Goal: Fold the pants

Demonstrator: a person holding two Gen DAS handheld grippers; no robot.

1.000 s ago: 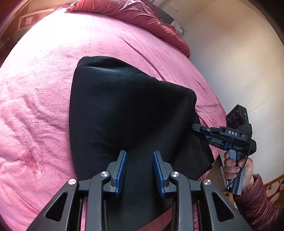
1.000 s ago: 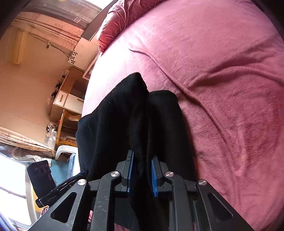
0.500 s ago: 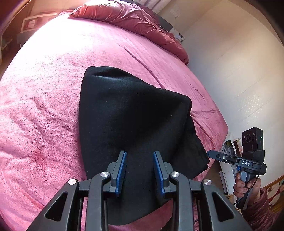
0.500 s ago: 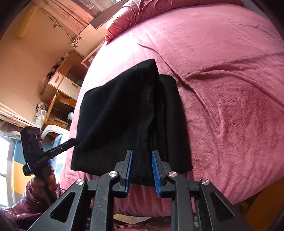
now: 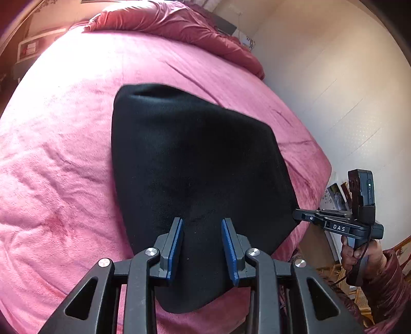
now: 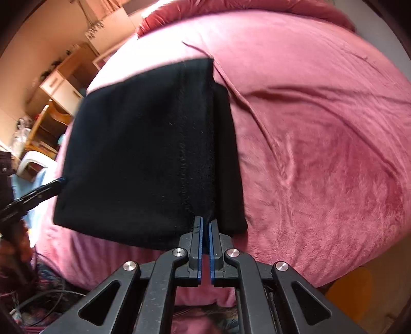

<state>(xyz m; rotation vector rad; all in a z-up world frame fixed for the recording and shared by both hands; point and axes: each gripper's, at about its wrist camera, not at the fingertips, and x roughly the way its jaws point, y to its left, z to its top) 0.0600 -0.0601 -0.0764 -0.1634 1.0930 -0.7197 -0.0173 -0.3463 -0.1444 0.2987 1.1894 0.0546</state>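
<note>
Black pants (image 5: 192, 154) lie folded into a flat, roughly square pack on the pink bed (image 5: 51, 154), close to its near edge. My left gripper (image 5: 203, 221) hovers over the pack's near part, open, its blue pads apart with nothing pinched. In the right wrist view the pants (image 6: 133, 154) show a stitched seam down the top layer. My right gripper (image 6: 204, 221) is shut, its tips at the pack's near edge, with no cloth seen between the pads. From the left wrist view the right gripper (image 5: 296, 217) points at the pack's right corner.
A crumpled red duvet (image 5: 179, 23) lies at the head of the bed, and a pale wall (image 5: 346, 77) runs along its right side. A hand (image 5: 352, 251) in a dark red sleeve grips the right handle. Wooden shelves (image 6: 51, 84) and a white stool (image 6: 33, 161) stand beyond the bed.
The right gripper let go of the raised fold, drew back to the bed's edge and shut. The pants settled flat. The left gripper backed away a little, still open.
</note>
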